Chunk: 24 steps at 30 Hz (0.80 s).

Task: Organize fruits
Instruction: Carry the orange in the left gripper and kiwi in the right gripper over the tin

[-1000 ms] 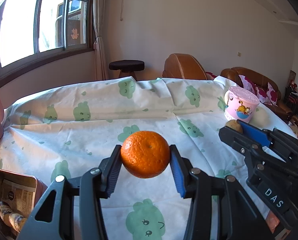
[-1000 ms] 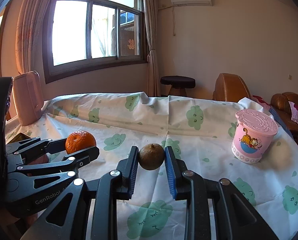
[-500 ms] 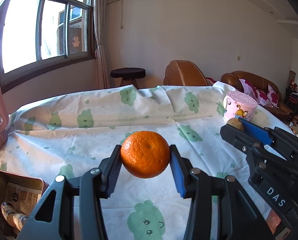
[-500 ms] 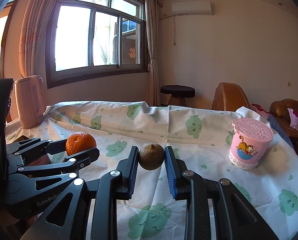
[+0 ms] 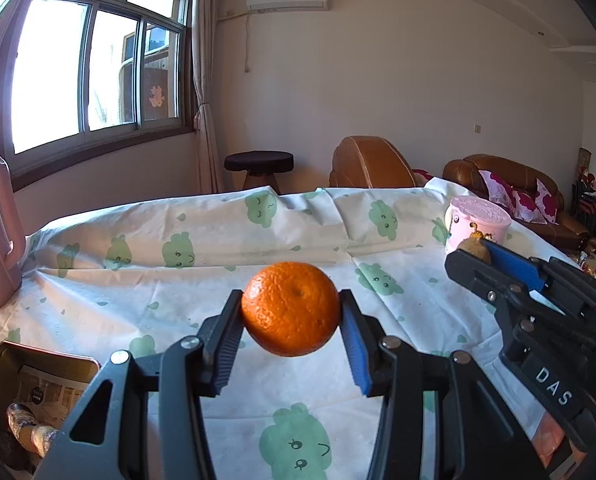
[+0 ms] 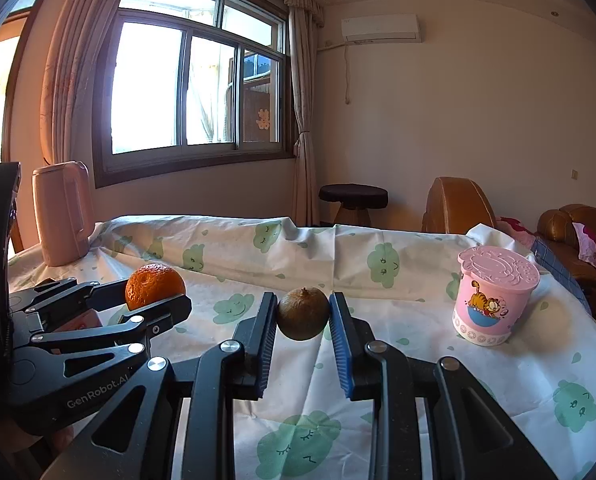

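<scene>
Both fruits are in hand, neither yet placed. The left tongs [image 5: 290,322] pinch an orange [image 5: 290,307] between their pads, clear above the cloth-covered counter [image 5: 218,280]. The right tongs [image 6: 302,330] pinch a small brown fruit [image 6: 302,313], likewise lifted off the cloth. A lidded pink cup [image 6: 493,294] stands on the counter at the right; an open tin [image 5: 38,376] sits at the near left corner. No destination for the 2 fruits is evident. Judged status: pickup done, sorting and set-down outstanding.
</scene>
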Motion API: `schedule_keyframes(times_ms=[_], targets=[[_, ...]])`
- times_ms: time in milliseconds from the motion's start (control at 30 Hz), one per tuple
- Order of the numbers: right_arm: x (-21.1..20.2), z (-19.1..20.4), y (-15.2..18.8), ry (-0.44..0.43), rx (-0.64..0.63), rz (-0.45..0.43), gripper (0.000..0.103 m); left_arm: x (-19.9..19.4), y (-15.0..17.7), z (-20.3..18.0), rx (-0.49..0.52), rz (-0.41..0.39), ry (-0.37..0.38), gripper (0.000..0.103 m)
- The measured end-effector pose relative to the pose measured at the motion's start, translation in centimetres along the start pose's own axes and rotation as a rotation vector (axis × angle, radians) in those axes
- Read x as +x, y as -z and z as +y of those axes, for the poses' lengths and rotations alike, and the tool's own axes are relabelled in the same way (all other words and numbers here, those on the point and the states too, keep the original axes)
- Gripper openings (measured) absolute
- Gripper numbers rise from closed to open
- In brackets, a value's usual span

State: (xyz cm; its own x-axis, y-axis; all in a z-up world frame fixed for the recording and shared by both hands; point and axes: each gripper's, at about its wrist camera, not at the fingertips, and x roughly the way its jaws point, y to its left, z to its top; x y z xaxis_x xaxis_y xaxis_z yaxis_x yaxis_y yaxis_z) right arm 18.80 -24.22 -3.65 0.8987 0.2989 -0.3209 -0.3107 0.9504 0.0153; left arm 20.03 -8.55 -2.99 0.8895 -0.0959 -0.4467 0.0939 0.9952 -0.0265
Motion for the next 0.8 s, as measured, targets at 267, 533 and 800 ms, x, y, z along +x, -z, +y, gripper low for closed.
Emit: schedule_keyframes(times_ms=[267, 533, 800], targets=[[-0.4, 0.0, 0.0, 0.004, 0.003, -0.019, 0.028, -0.7, 0.1, -0.3, 0.018, -0.027, -0.01, 0.048], [-1.0, 0.0, 0.1, 0.01, 0.003, -0.04, 0.028, -1.2, 0.1, -0.2, 0.017, -0.047, -0.016, 0.048], [-1.7, 0.0, 0.2, 0.01, 0.002, -0.063, 0.028, -1.7, 0.2, -0.4, 0.031, -0.075, -0.033, 0.048]])
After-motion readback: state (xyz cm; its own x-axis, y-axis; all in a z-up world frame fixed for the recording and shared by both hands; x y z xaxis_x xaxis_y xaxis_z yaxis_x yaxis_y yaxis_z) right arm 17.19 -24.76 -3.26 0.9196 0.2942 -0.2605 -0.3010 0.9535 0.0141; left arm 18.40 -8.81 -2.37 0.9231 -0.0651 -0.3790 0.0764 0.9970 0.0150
